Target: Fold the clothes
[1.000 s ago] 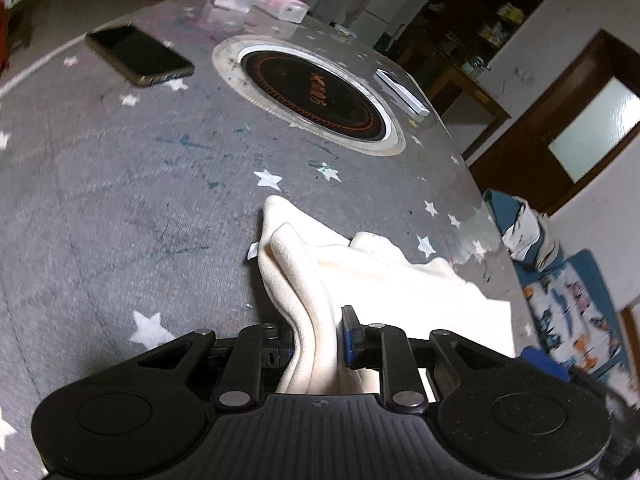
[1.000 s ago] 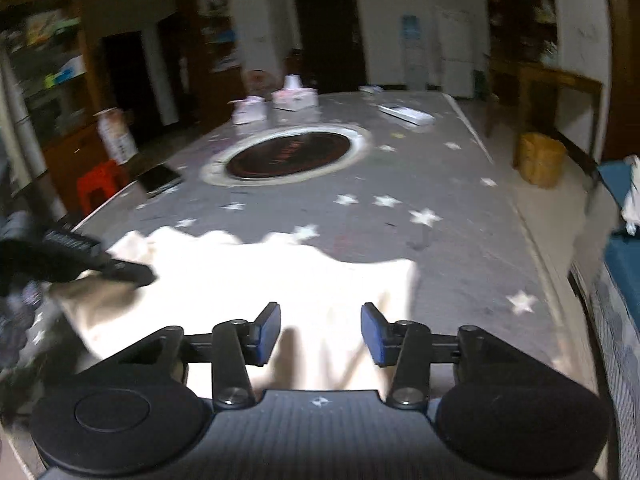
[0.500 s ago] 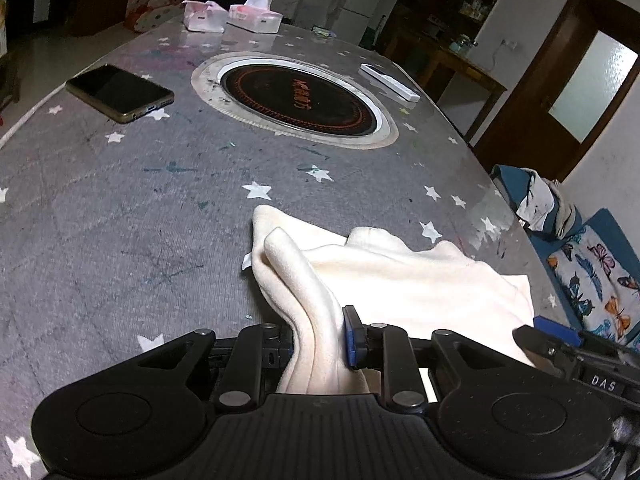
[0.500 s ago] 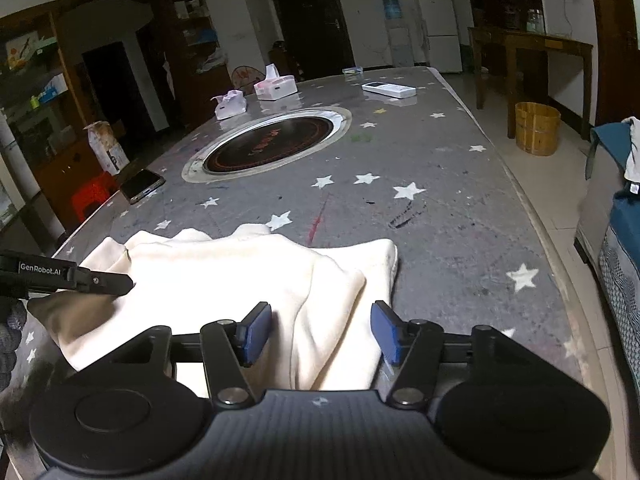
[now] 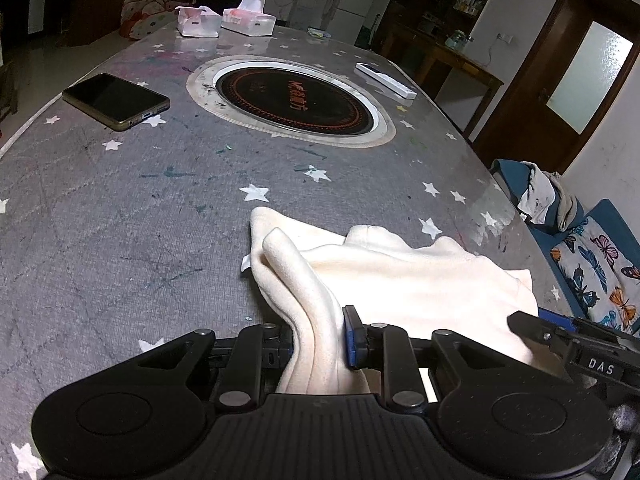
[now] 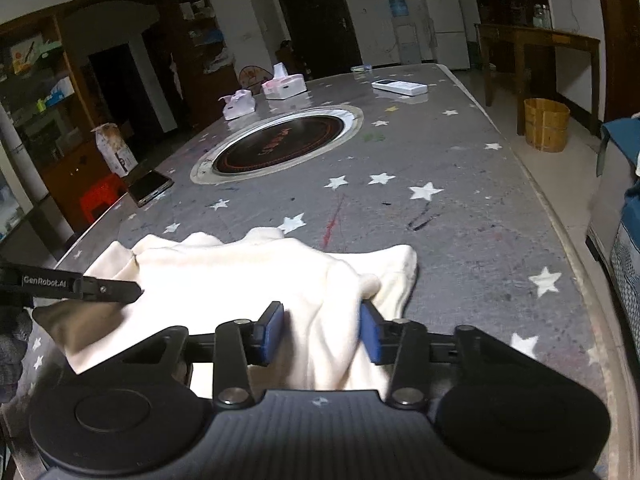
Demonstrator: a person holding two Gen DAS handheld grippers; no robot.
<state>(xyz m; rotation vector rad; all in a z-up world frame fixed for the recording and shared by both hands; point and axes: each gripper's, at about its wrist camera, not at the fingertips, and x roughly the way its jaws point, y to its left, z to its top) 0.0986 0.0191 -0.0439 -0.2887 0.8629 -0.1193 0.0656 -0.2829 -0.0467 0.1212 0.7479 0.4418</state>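
A cream garment lies bunched at the near edge of the grey star-patterned table. My left gripper is shut on a thick fold of the garment's left end. In the right wrist view the garment spreads across the near table. My right gripper has its jaws partly closed around a raised fold at the garment's right end, with cloth between the blue pads. The left gripper's finger shows at the left of that view. The right gripper's finger shows at the right of the left wrist view.
A round inset hotplate sits mid-table. A phone lies far left, a white remote far right, tissue boxes at the back. The table's right edge drops to the floor, with a wooden bucket beyond.
My right gripper moved in over the garment's right end and its jaws narrowed around a fold. My left gripper kept its hold and shifted little.
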